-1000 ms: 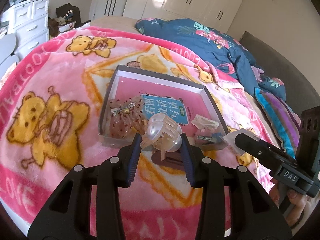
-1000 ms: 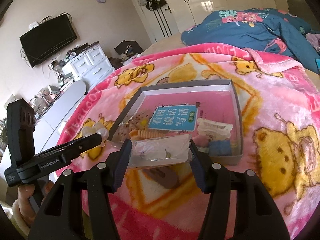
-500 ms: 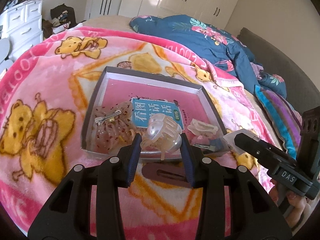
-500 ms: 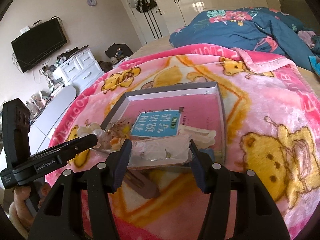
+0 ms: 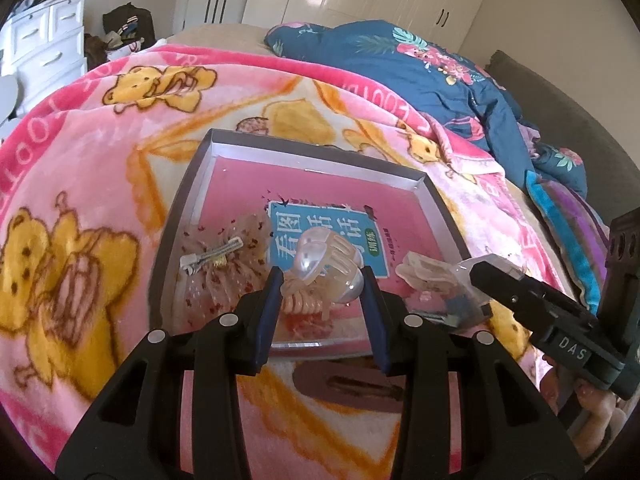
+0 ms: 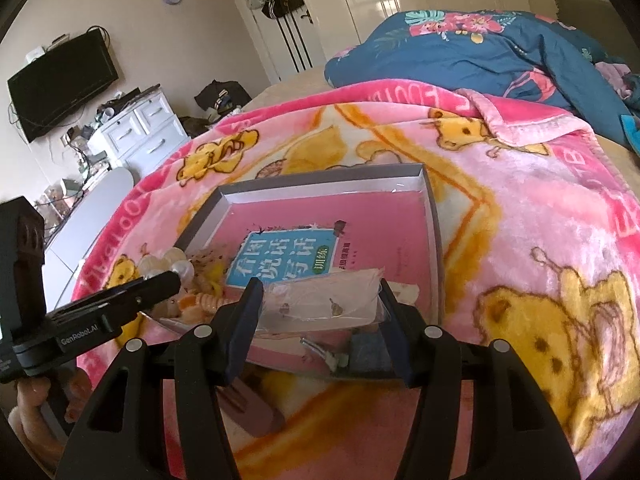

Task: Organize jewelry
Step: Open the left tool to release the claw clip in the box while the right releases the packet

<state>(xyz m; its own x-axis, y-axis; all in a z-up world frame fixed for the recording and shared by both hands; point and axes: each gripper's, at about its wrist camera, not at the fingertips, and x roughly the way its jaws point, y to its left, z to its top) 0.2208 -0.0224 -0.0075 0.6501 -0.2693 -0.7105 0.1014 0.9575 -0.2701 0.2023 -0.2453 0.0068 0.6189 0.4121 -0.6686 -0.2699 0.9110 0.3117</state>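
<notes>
Clear claw clip [image 5: 320,268] is pinched by the left gripper [image 5: 320,300], now carried over the tray [image 5: 180,216]; the earring packet [image 6: 320,300] is pinched by the right gripper [image 6: 320,316], so release seems near.

Readable on the right tool [image 5: 500,280], along its black side: "DAS". On the left tool [image 6: 160,286], in white letters: "GenRobot.AI". On the blue panel of the pink book cover [image 6: 280,260] in the tray [image 6: 434,216]: large white Chinese characters "看图说话写话", with a green badge reading "训练". On the pink blanket [image 6: 540,200]: border lettering, only partly legible, "FOOT…".
</notes>
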